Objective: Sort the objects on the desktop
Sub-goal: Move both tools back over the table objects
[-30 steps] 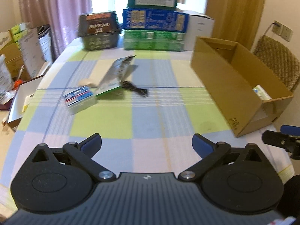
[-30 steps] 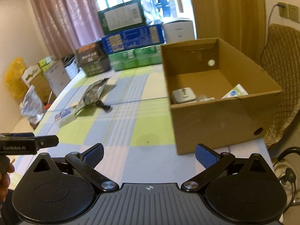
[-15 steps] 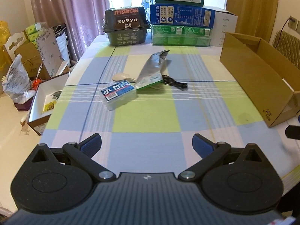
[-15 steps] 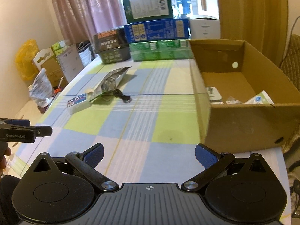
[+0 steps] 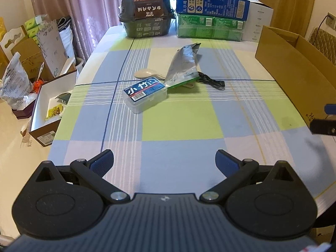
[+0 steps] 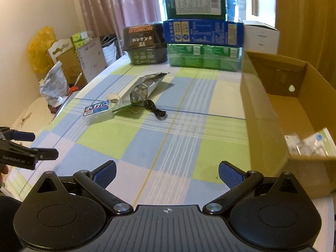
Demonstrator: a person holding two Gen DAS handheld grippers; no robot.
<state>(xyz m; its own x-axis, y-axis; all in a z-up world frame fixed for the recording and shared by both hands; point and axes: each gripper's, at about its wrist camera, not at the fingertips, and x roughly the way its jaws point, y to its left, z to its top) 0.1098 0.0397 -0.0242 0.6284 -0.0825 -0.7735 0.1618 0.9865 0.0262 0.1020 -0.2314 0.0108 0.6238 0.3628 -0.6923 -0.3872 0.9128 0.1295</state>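
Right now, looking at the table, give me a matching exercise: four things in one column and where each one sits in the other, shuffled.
Things:
1. black cable
2. clear plastic case
3. cardboard box
4. foil pouch

Places:
A. table's right edge
B. leaning over the case's far corner
C. right of the pouch
D. nearest the left gripper

Pairs: 1-C, 2-D, 3-A, 4-B

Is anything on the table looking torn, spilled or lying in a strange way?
Nothing is spilled. The silver foil pouch is crumpled, its top looks torn open, and it lies partly over the beige spoon, its lower edge against the clear plastic box. The black cable lies loosely coiled beside it.
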